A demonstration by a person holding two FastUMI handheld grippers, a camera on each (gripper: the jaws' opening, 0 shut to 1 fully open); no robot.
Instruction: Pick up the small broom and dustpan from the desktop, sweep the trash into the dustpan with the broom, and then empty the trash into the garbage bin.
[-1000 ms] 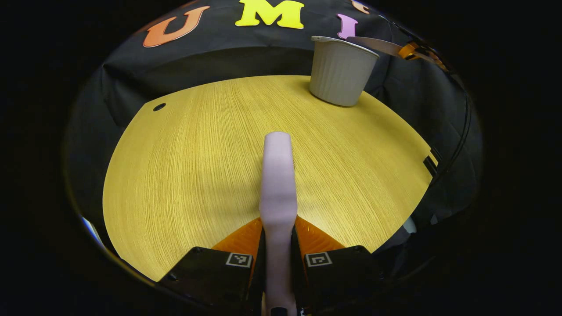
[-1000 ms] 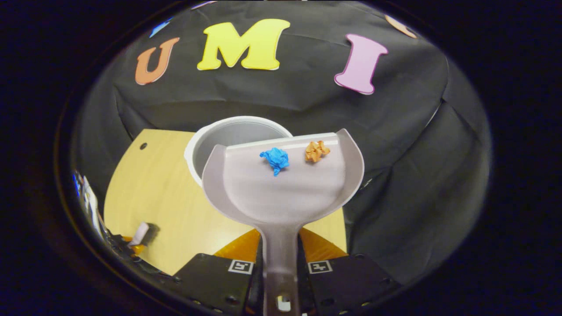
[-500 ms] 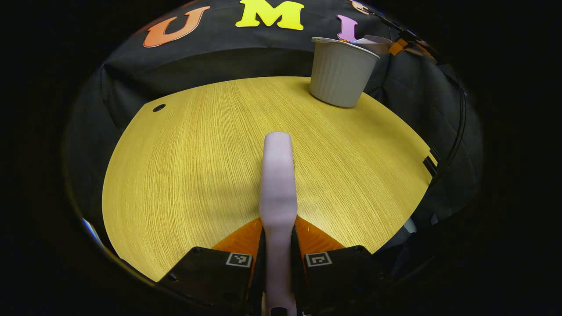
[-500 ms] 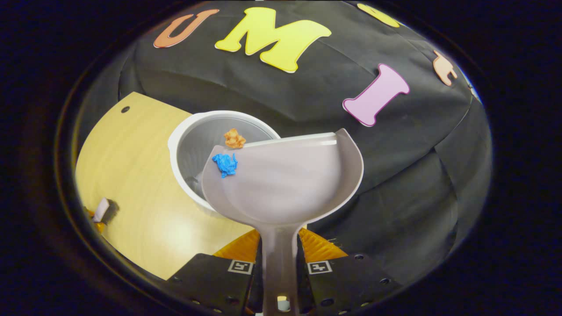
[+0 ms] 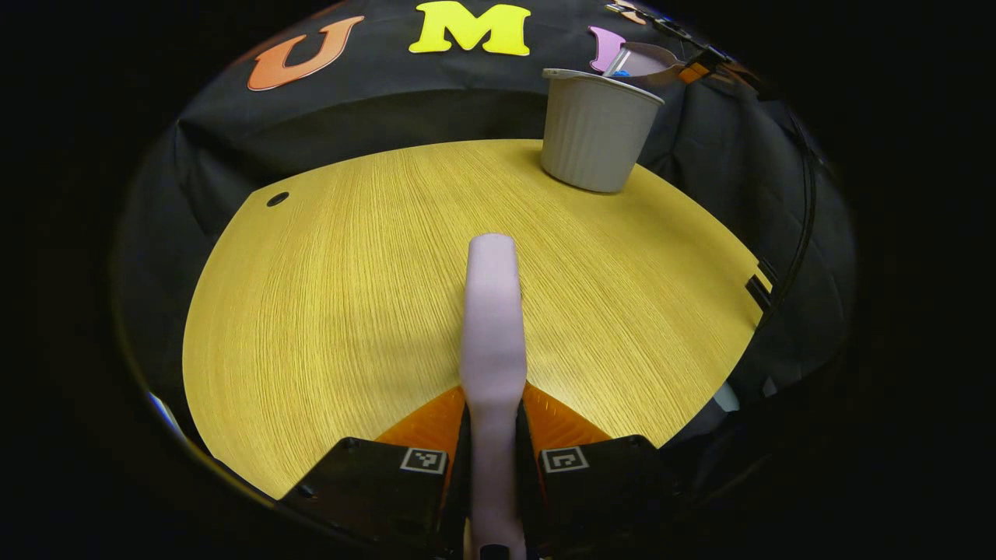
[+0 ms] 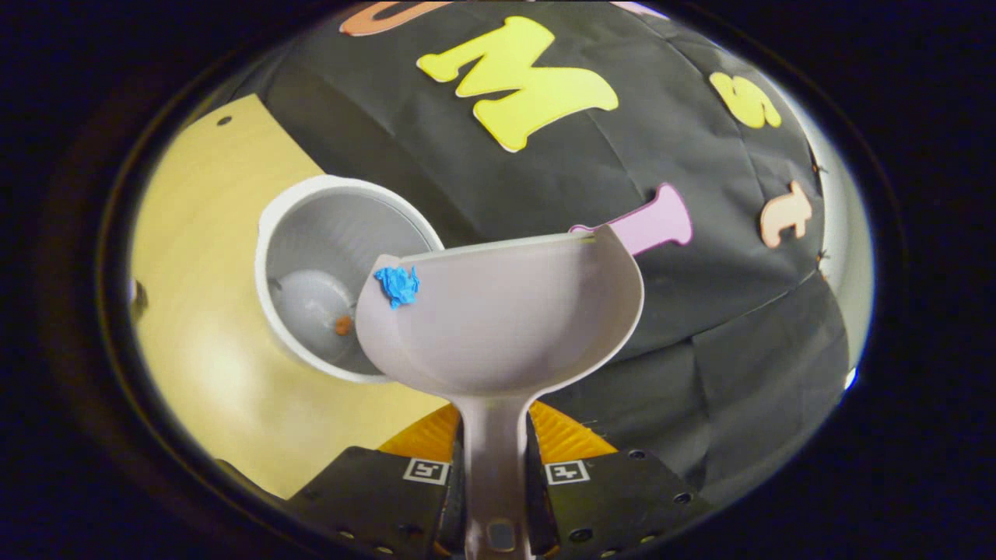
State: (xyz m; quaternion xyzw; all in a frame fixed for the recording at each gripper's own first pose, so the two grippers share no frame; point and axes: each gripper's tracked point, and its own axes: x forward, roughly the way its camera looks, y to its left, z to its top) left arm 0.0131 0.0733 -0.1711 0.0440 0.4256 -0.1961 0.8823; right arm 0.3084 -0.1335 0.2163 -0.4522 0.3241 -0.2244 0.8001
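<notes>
Emptying step. The right gripper [image 6: 496, 435], clenched on the dustpan [image 6: 506, 319] handle, tilts it over the garbage bin [image 6: 311, 257]; the orange scrap [image 6: 342, 325] lies inside the bin, while the blue scrap [image 6: 398, 285] clings at the pan's corner above it. Further tilting seems needed. The left gripper [image 5: 493, 435] grasps the broom handle [image 5: 492, 311] over the desktop [image 5: 327, 295], well apart from the bin.

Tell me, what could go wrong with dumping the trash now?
The blue paper ball clings at the tilted dustpan's corner, right by the garbage bin's rim, so it might stay stuck or drop outside onto the table. The orange scrap already lies inside the bin.
</notes>
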